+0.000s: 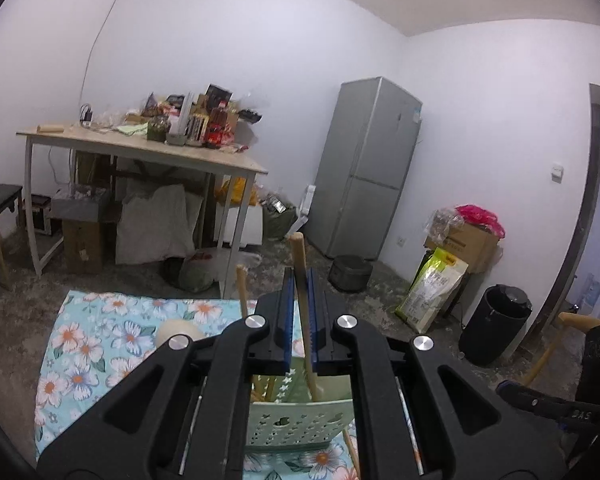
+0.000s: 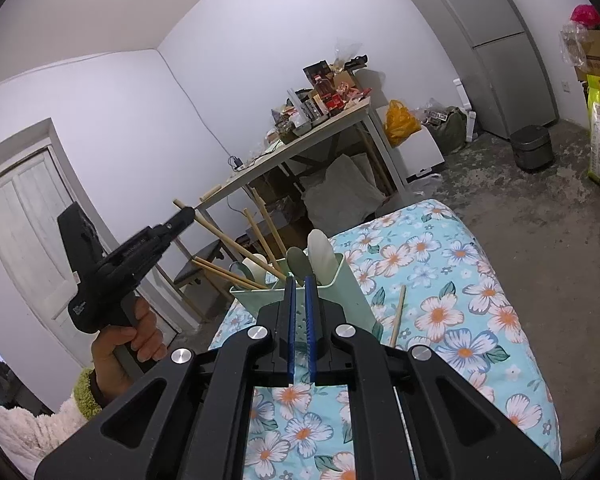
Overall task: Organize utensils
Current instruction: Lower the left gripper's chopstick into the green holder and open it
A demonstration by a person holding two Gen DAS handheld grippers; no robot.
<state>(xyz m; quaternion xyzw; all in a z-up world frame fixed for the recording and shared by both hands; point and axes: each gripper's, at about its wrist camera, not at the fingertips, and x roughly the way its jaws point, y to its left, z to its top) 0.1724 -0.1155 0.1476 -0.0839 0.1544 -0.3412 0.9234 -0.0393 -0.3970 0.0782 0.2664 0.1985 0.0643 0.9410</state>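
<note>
Gripping wooden handle [image 1: 300,276] in left claw [image 1: 300,280], above holder [image 1: 300,420]

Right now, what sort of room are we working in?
Probably a lived-in home room used as a kitchen and store: a grey fridge stands in the corner, a cluttered table holds bottles and food packets, and the work surface is a floral cloth carrying the green utensil holder.

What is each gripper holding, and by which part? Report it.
The left gripper is shut on a wooden utensil handle near its top end, the lower end standing in the green holder. The right gripper is shut and holds nothing.
</note>
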